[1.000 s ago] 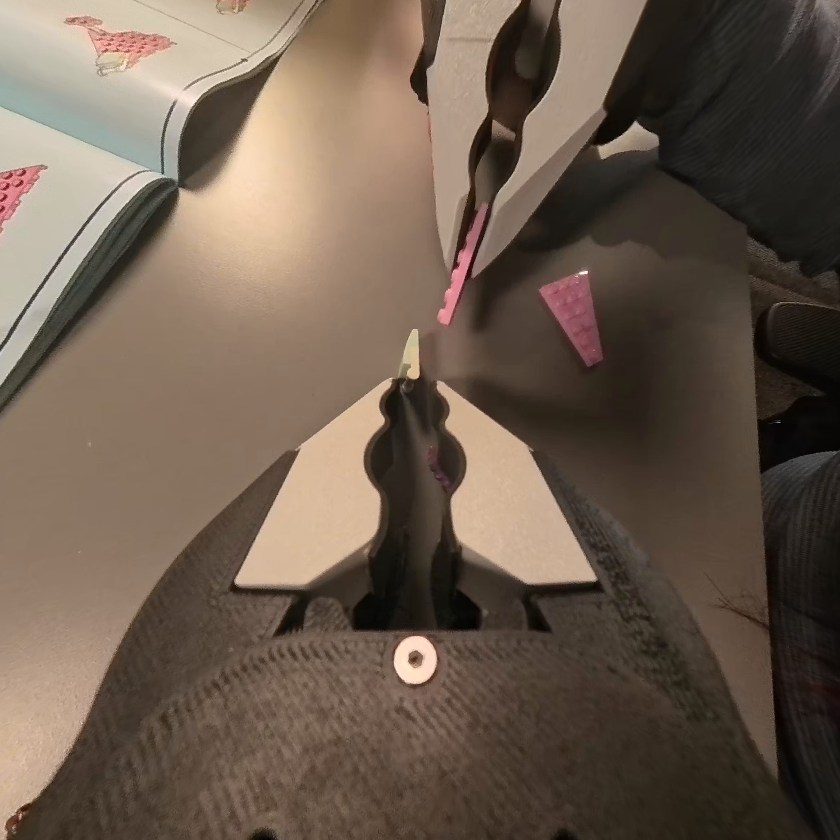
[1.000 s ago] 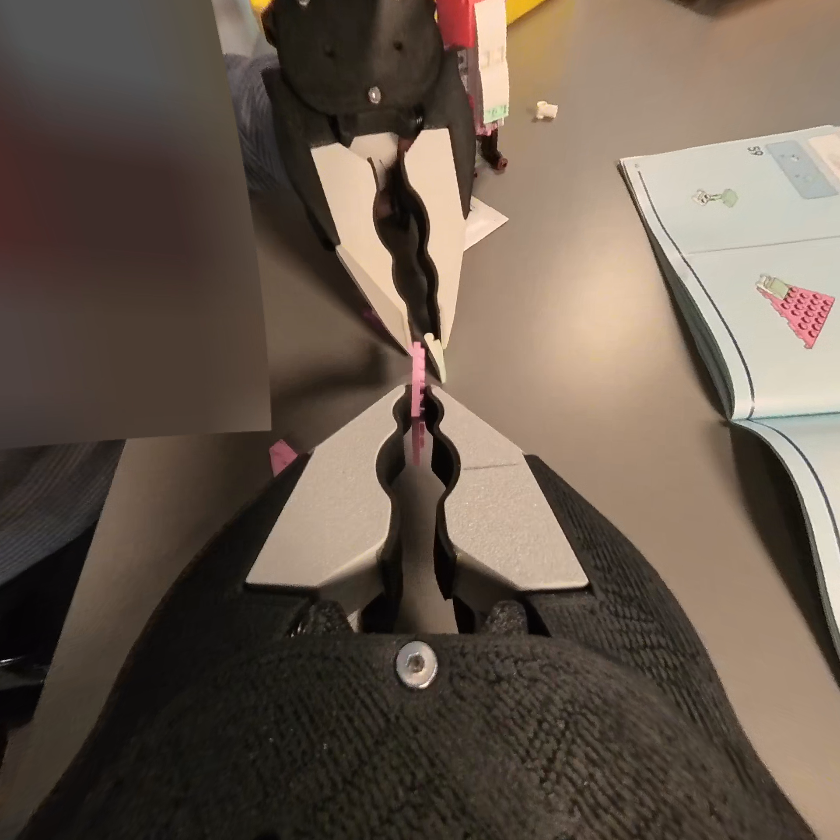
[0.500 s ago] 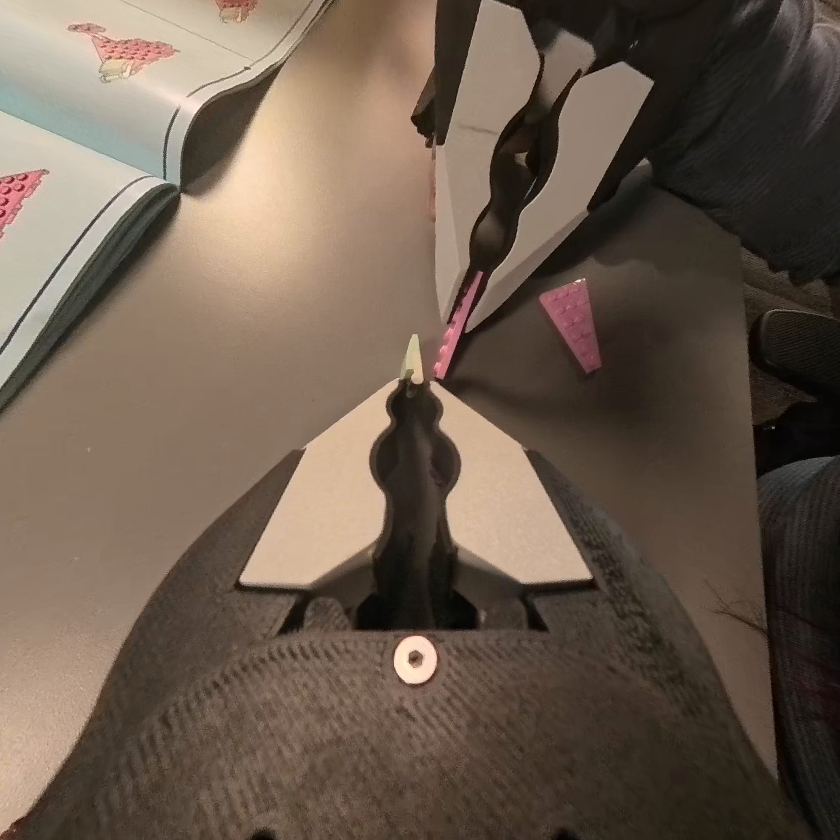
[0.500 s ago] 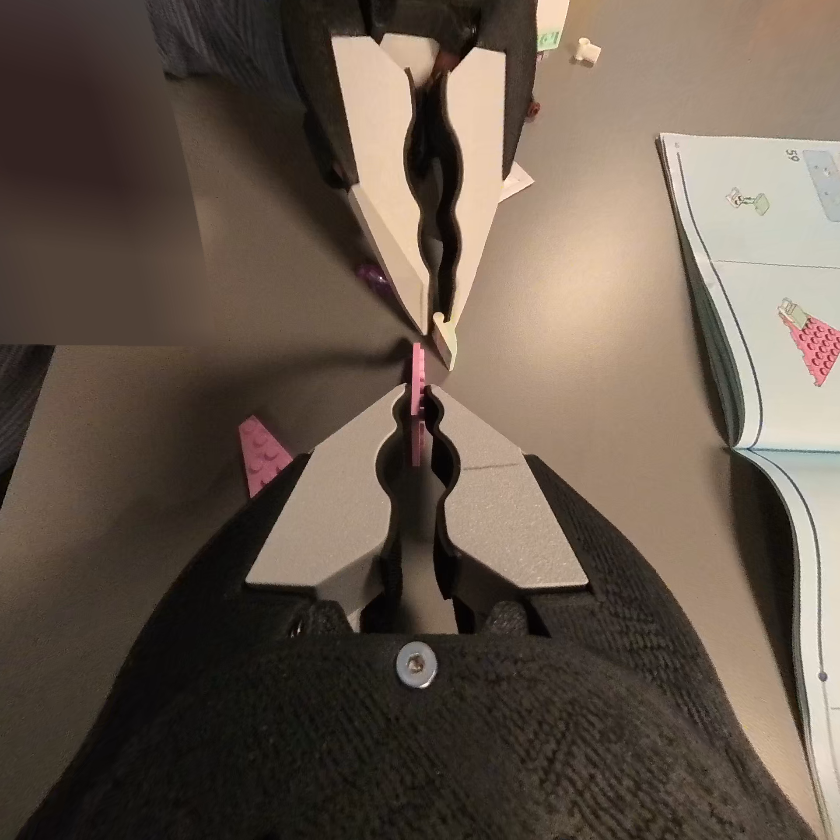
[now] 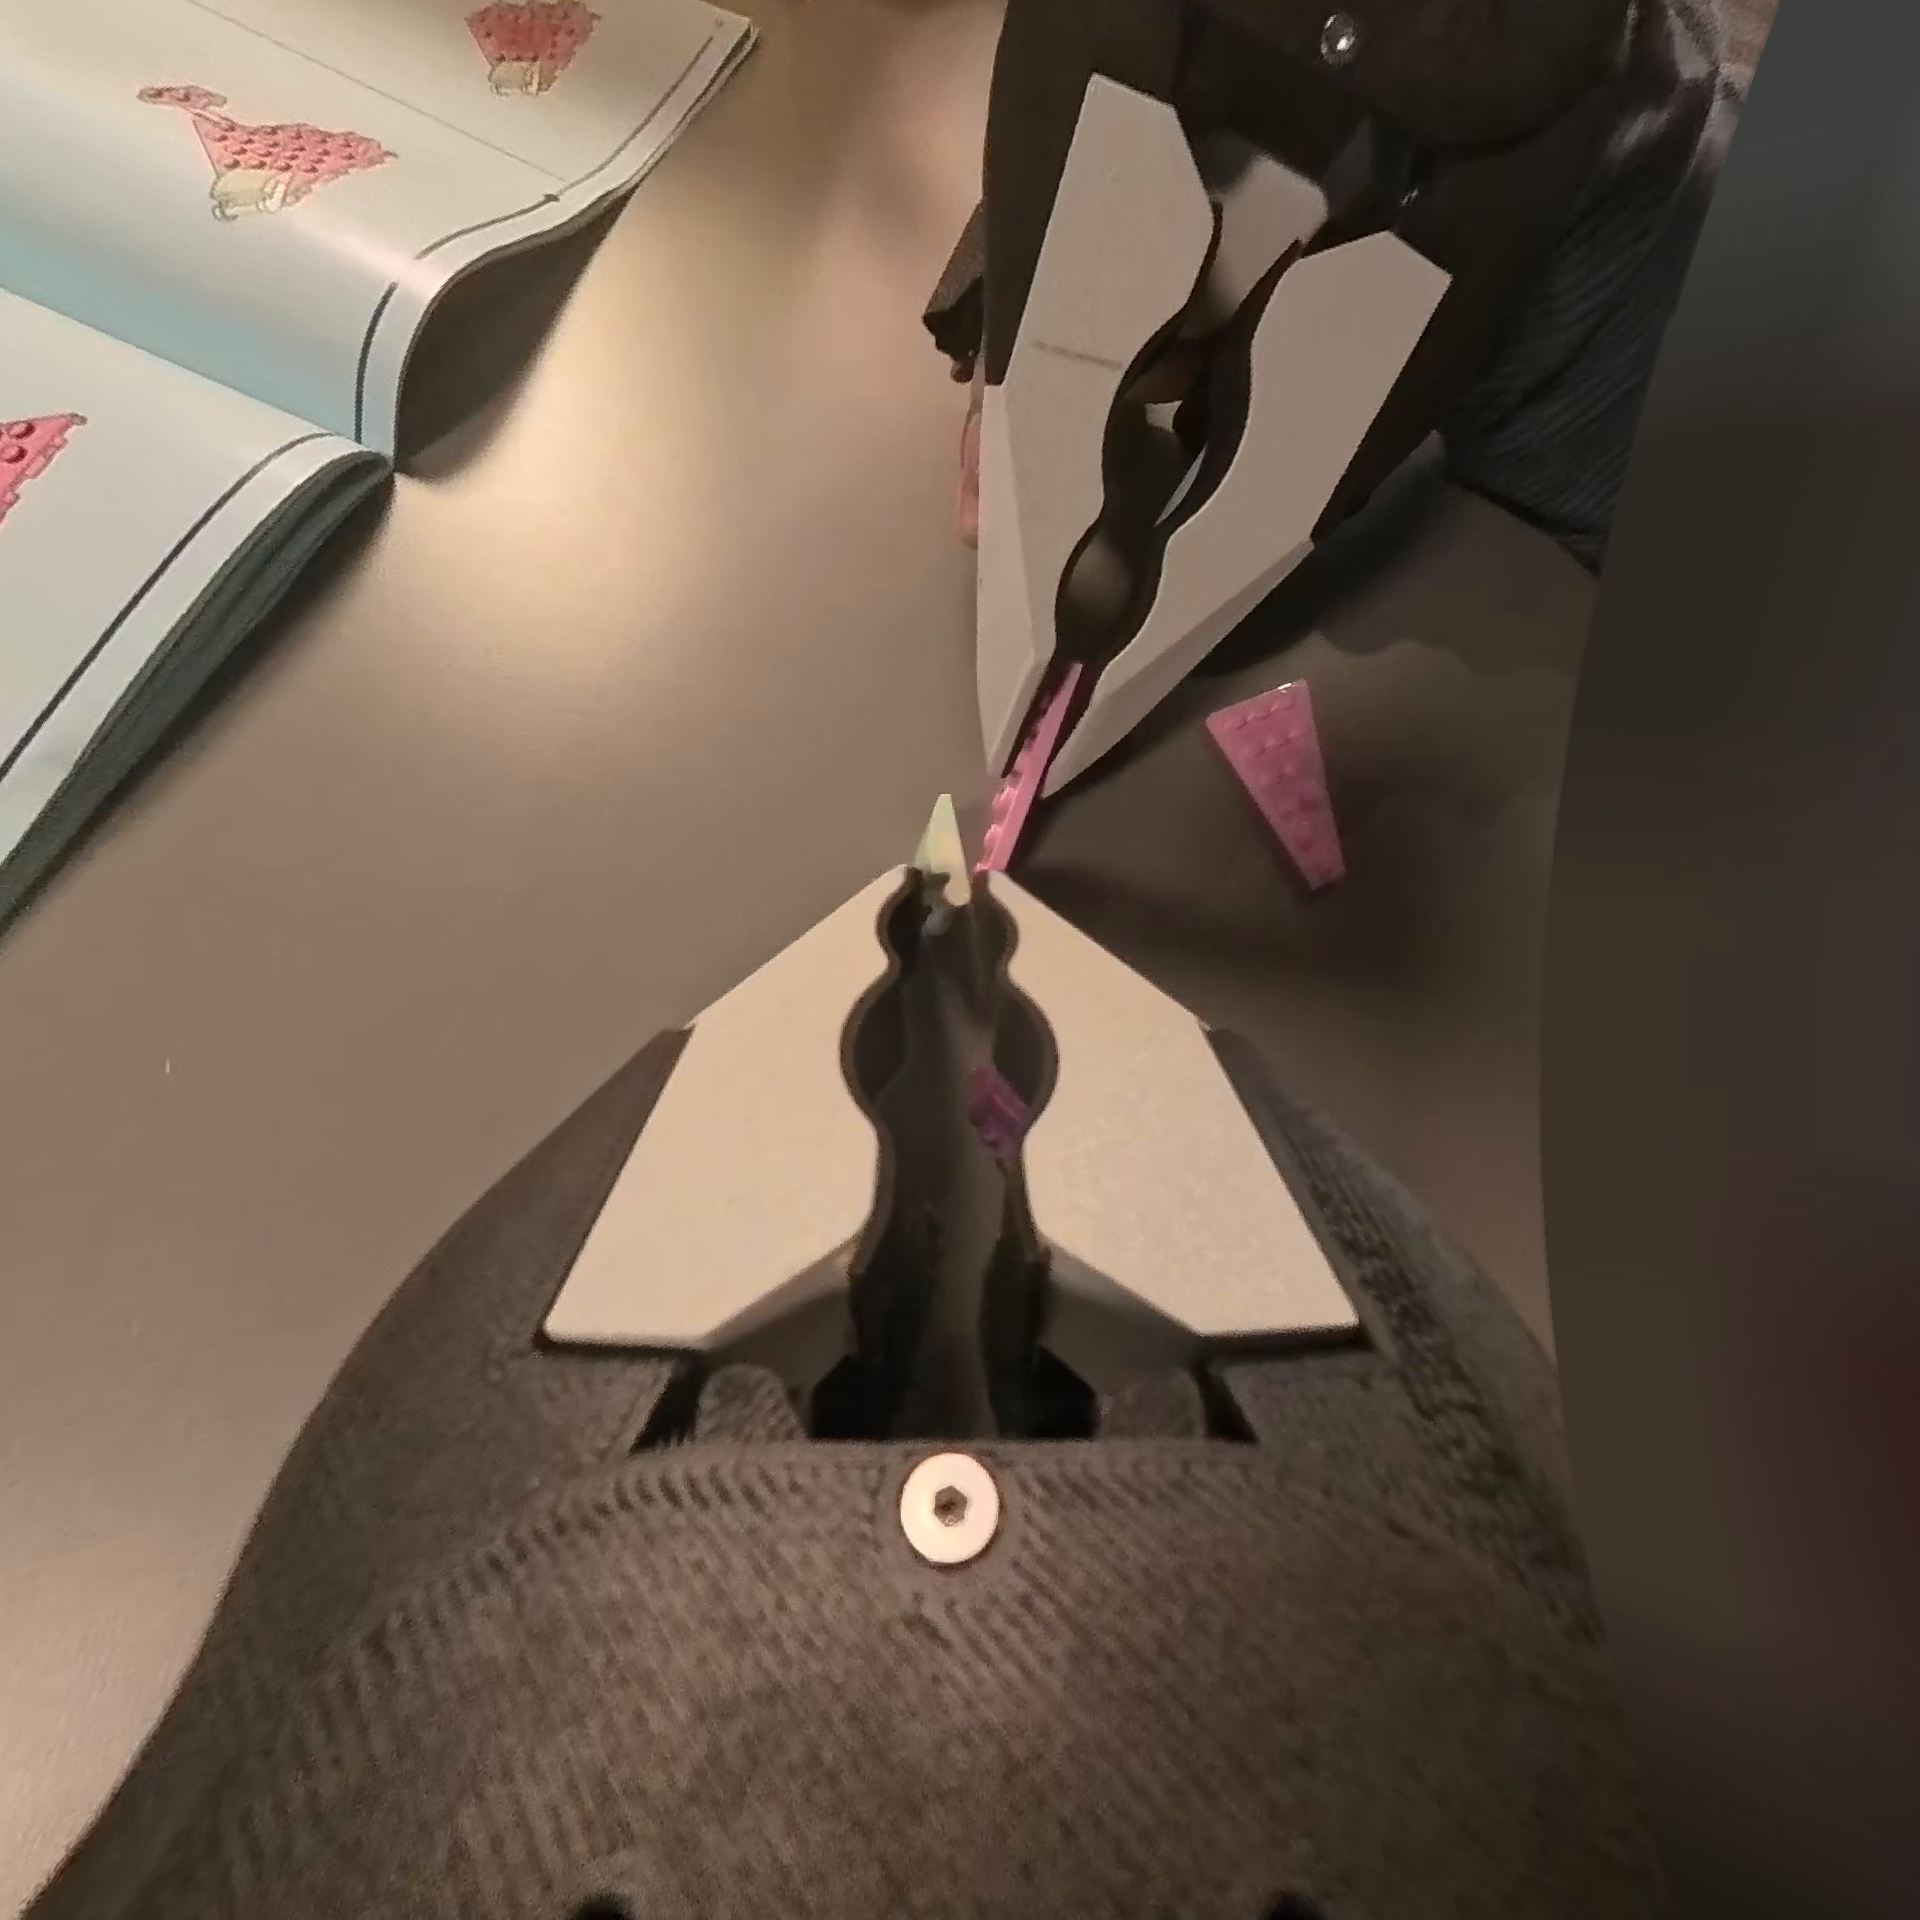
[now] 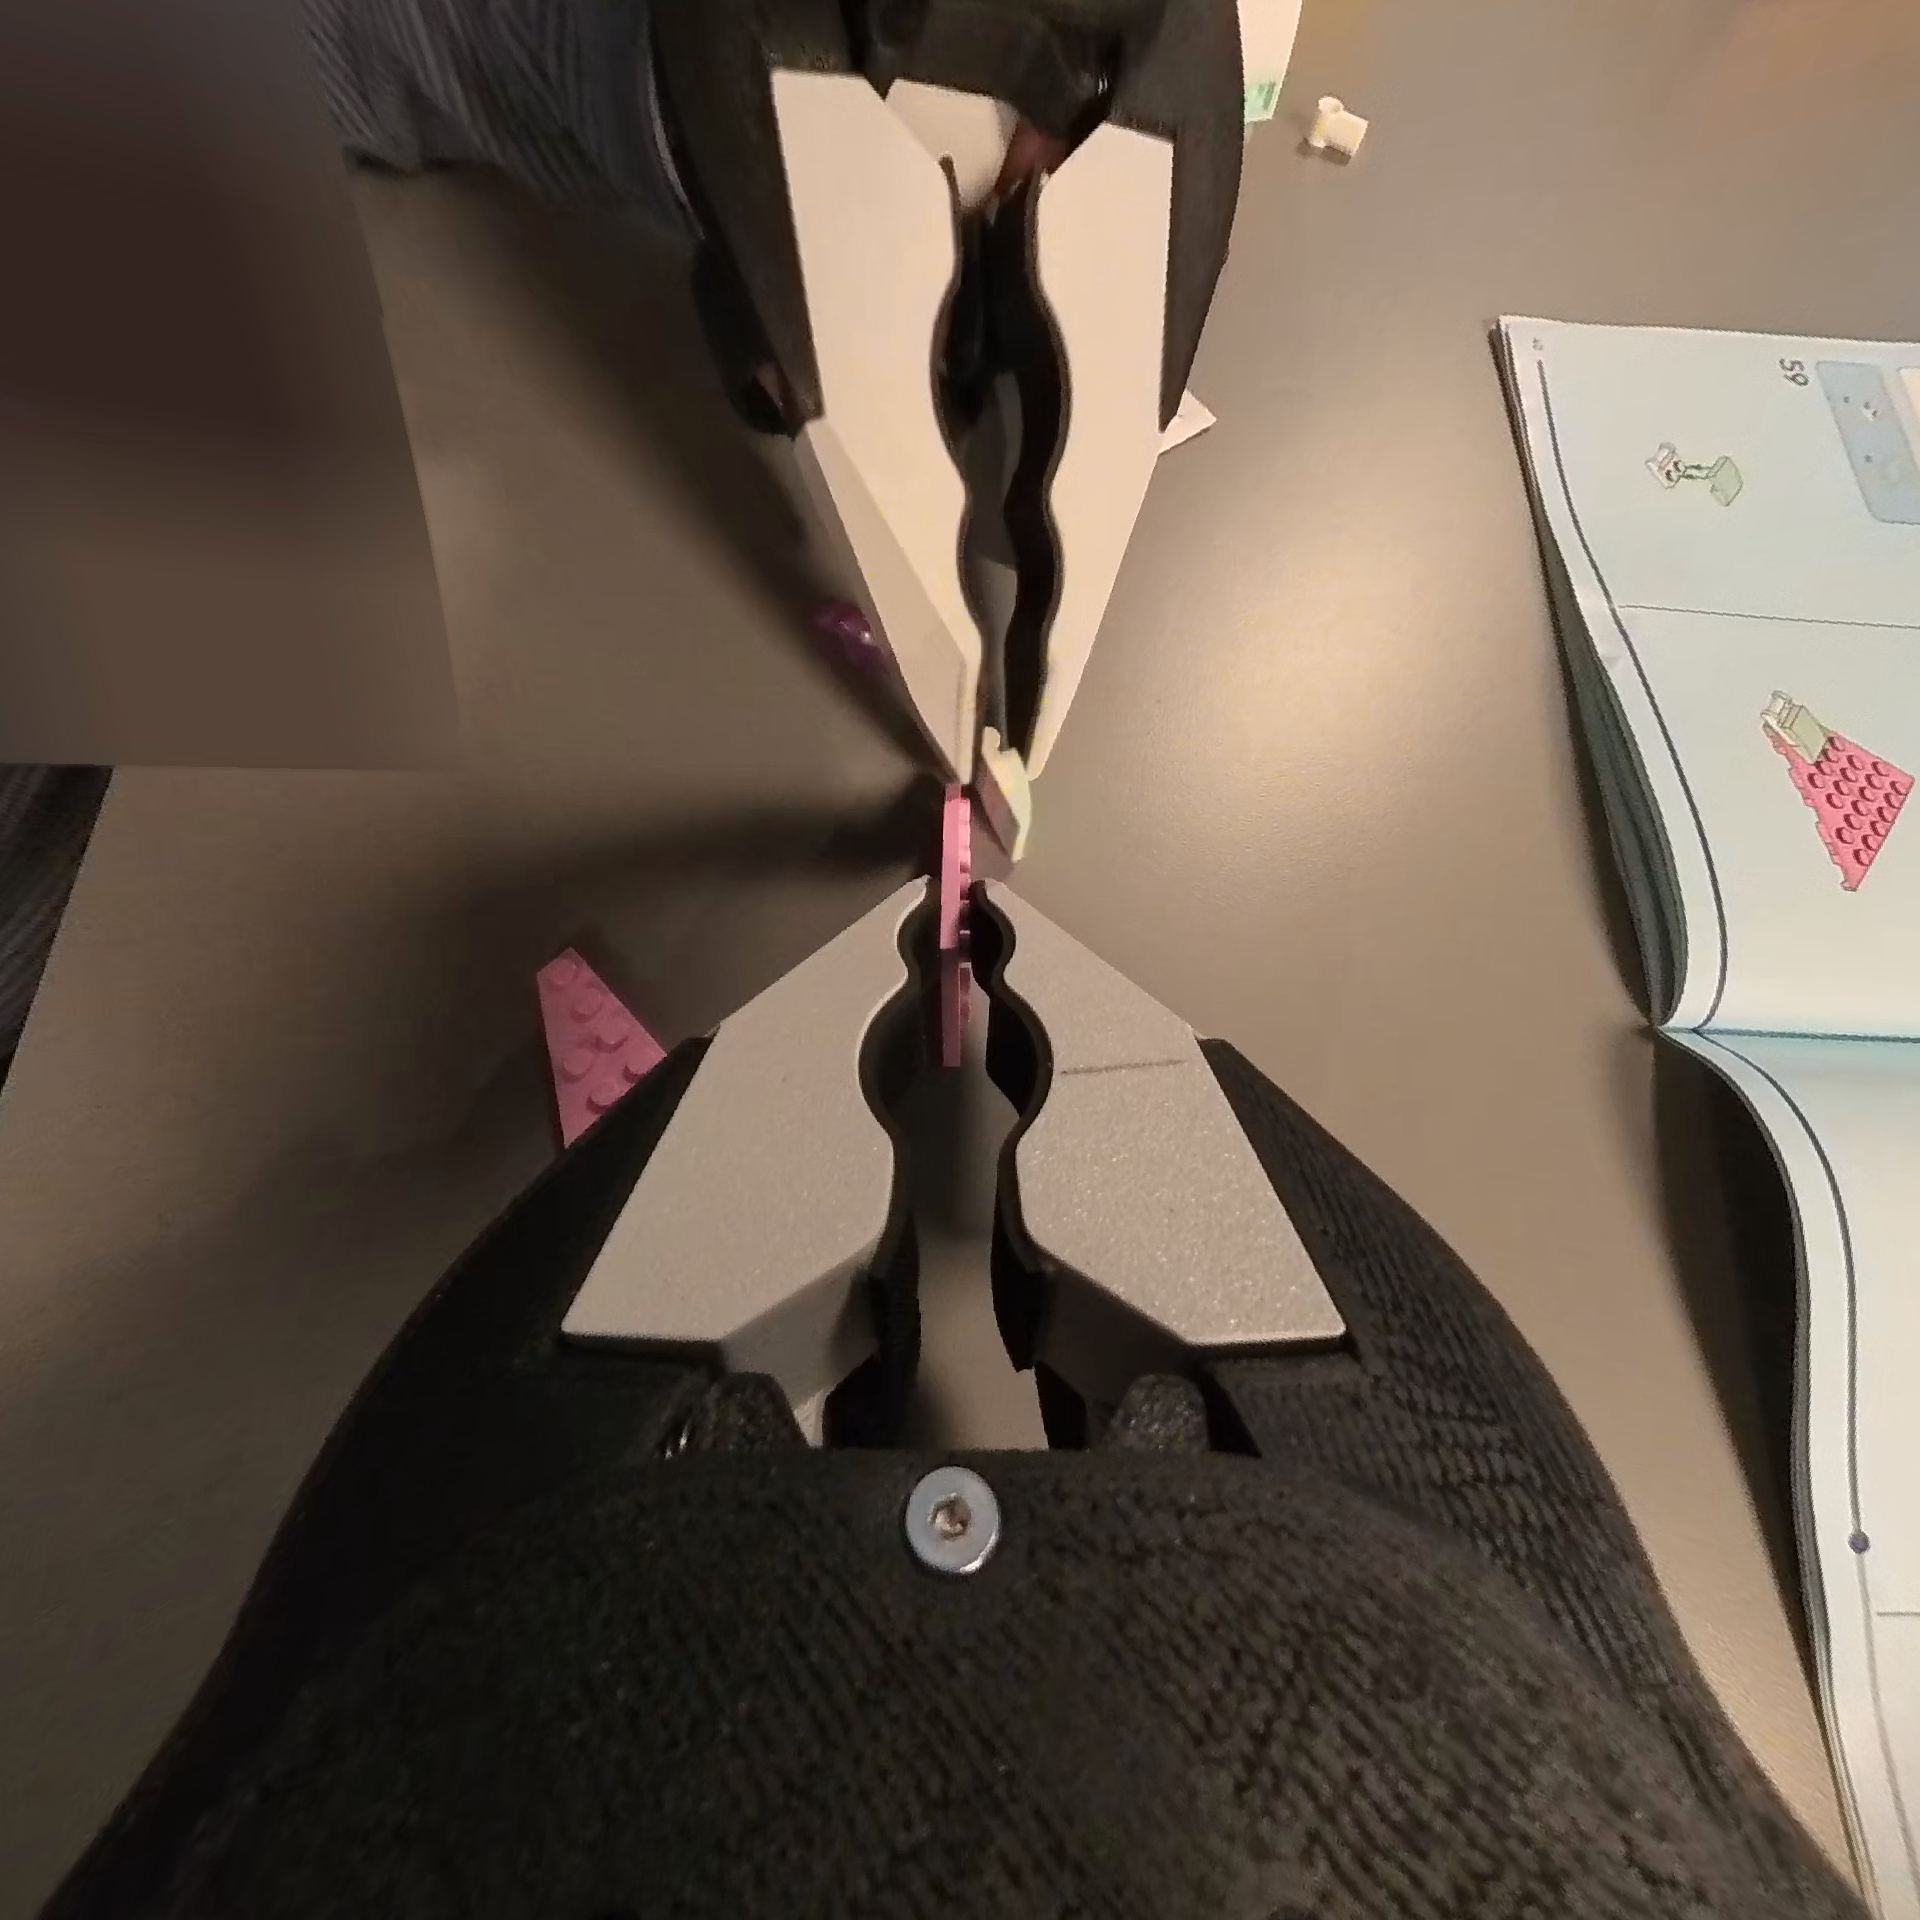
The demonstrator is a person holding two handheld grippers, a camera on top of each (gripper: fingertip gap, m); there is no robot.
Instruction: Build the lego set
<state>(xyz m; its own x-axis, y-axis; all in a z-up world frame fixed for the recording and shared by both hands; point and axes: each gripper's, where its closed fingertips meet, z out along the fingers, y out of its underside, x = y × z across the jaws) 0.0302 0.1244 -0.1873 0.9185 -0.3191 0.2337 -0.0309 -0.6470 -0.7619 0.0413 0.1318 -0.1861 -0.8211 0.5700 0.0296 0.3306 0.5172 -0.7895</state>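
On grey table beside open booklet, left fingers clamping pale-green piece, right fingers pink plate

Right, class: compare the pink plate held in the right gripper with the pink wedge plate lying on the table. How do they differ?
The held pink plate stands on edge, clamped in the right gripper; the pink wedge plate lies flat on the table, studs up. The held one shows only its thin edge; the loose one shows its whole tapered face. Both are pink and studded.
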